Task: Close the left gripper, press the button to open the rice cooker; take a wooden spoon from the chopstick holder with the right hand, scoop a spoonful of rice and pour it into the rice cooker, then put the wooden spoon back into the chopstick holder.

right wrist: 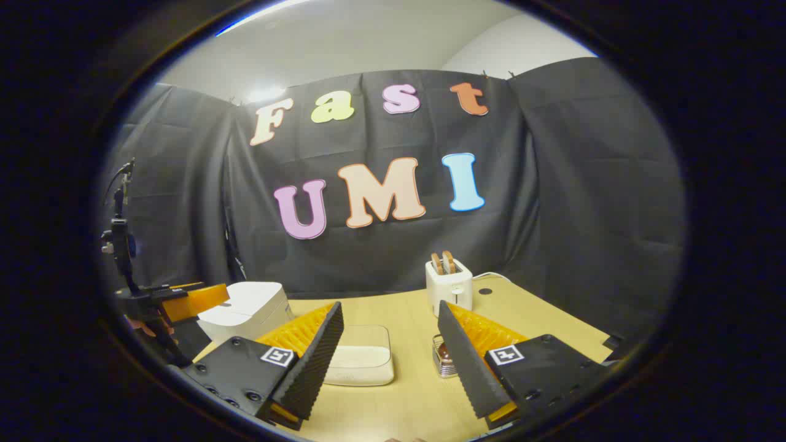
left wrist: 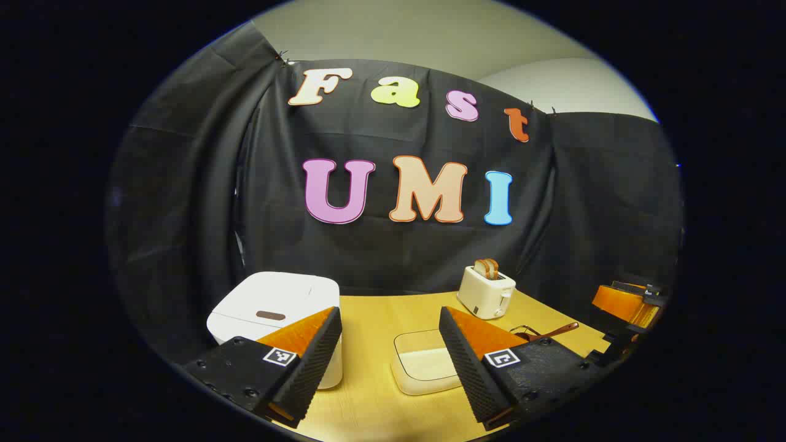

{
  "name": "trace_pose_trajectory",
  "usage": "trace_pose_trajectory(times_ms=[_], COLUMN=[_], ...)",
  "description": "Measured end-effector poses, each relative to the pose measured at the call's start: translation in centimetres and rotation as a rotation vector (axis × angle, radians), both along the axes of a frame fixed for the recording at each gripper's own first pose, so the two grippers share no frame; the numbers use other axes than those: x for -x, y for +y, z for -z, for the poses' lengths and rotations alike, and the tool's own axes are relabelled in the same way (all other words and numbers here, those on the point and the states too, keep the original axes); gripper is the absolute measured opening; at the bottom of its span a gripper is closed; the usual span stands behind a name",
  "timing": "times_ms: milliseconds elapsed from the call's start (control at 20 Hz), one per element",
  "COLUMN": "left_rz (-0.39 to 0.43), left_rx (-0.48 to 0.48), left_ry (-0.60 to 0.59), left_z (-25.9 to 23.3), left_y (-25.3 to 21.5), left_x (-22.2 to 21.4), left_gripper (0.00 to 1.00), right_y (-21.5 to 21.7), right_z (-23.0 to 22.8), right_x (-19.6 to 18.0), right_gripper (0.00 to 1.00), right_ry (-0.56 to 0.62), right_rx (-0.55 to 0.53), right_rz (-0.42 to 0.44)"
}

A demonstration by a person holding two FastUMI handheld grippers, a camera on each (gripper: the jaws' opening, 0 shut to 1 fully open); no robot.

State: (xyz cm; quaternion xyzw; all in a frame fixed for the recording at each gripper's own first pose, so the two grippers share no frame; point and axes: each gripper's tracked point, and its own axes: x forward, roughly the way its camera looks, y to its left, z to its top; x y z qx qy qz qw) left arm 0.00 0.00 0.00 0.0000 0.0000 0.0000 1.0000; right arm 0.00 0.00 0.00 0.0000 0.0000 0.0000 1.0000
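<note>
White and lid-down, the rice cooker (left wrist: 273,319) sits just beyond my left tongs (left wrist: 390,350), whose jaws gape wide, so I should pinch them fully together first, then press squarely on its dark button (left wrist: 270,315); my right tongs (right wrist: 390,353) hang open too.

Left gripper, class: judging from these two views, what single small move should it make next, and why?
Probably shut the left gripper first. Its jaws stand wide apart and hold nothing, while the rice cooker sits closed on the table, its lid down and the dark button on top untouched. Shut jaws would give one blunt tip to press that button; the right gripper, open too, can wait.
</note>
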Motion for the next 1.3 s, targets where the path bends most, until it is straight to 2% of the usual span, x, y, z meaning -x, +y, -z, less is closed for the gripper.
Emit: trace_pose_trajectory(times_ms=[250,300,350,650,750,800,950,1050,1100,1250,1300], left_rz=[0.057,0.066,0.072,0.089,0.096,0.097,0.096,0.098,0.096,0.093,0.087], left_rx=[0.000,-0.001,-0.002,0.000,0.010,0.017,0.041,0.050,0.052,0.060,0.058], left_ry=[0.008,0.012,0.016,0.007,0.015,0.019,0.018,0.027,0.035,0.050,0.051], left_z=[-0.2,-0.2,-0.2,-0.6,-0.2,-0.1,-0.1,0.1,0.2,0.5,0.4], left_y=[1.1,1.3,1.7,2.8,3.0,3.2,3.9,4.2,4.4,5.1,5.4], left_x=[0.1,0.1,0.1,0.3,0.4,0.5,0.4,0.2,0.1,-0.1,-0.3], left_gripper=[0.94,0.97,0.95,0.95,0.91,0.94,0.92,0.84,0.77,0.64,0.54], right_y=[1.9,2.2,2.4,3.3,3.5,3.6,3.9,3.9,4.0,4.1,4.2], right_z=[0.3,0.6,0.5,0.8,0.8,1.0,1.1,0.9,1.0,1.0,1.0], right_x=[1.0,1.2,1.4,1.7,1.7,1.6,1.4,1.3,1.2,1.0,0.9], right_gripper=[0.97,0.97,0.97,0.97,0.97,0.97,0.97,0.97,0.97,0.97,0.97], right_ry=[0.002,0.004,0.004,0.001,0.001,0.002,0.003,-0.005,-0.006,-0.007,-0.009], right_rx=[0.004,0.002,0.000,-0.001,-0.002,-0.003,0.002,0.010,0.018,0.039,0.041], right_rz=[0.040,0.046,0.051,0.080,0.089,0.090,0.094,0.100,0.103,0.103,0.101])
